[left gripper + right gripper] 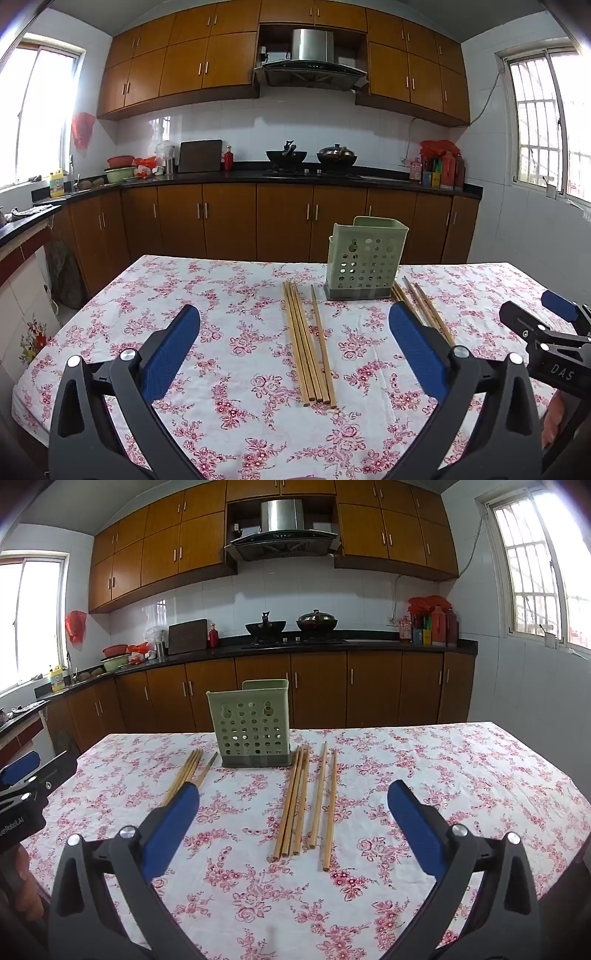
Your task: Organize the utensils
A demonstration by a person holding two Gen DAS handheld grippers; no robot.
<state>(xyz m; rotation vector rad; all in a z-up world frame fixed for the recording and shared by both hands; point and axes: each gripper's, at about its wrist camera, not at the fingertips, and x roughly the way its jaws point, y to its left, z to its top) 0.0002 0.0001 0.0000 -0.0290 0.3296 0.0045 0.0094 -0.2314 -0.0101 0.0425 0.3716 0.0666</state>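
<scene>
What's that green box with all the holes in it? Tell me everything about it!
The green holder looks like pale green plastic. It is a tall, boxy basket with rows of round holes in its front wall and an open top. It sits in a grey base tray and stands upright on the flowery tablecloth, near the table's far edge. Wooden chopsticks lie flat on both sides of it; the nearest tips reach its base. Nothing shows inside it, and no tongs touch it.

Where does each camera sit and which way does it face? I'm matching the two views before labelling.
Left wrist: on the left gripper, facing the left chopsticks and green holder; its open blue fingers and the right gripper show.
Right wrist: on the right gripper, facing the right chopsticks; a hand shows.
Shared: holder, floral table, kitchen counter.
</scene>
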